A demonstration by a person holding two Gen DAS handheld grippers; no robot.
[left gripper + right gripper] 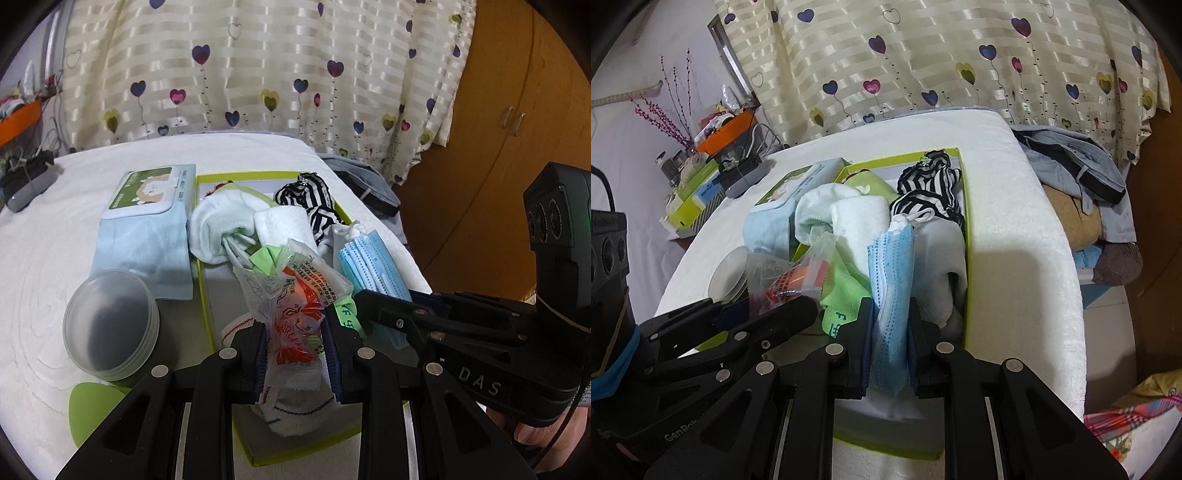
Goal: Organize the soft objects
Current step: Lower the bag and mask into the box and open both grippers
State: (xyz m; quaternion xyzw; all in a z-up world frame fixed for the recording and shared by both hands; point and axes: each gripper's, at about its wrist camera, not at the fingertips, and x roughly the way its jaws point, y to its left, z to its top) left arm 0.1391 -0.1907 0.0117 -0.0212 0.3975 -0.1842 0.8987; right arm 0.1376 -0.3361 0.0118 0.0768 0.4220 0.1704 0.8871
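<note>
A green-rimmed box (205, 291) on the white table holds soft items: white socks (221, 229), a striped black-and-white cloth (310, 199) and a green cloth (266, 258). My left gripper (295, 347) is shut on a clear plastic packet with red print (299, 299), held over the box. My right gripper (890, 354) is shut on a stack of blue face masks (892, 277), also over the box (968, 280). The right gripper shows in the left wrist view (417, 314), beside the masks (373, 258). The left gripper shows in the right wrist view (746, 321) with the packet (798, 280).
A wet-wipes pack (147, 225) and a round clear lid (110, 325) lie left of the box. A grey device (26, 188) sits at the far left. Folded clothes (1082, 184) are piled right of the table. A heart-print curtain (258, 66) hangs behind. A wooden cabinet (517, 110) stands at right.
</note>
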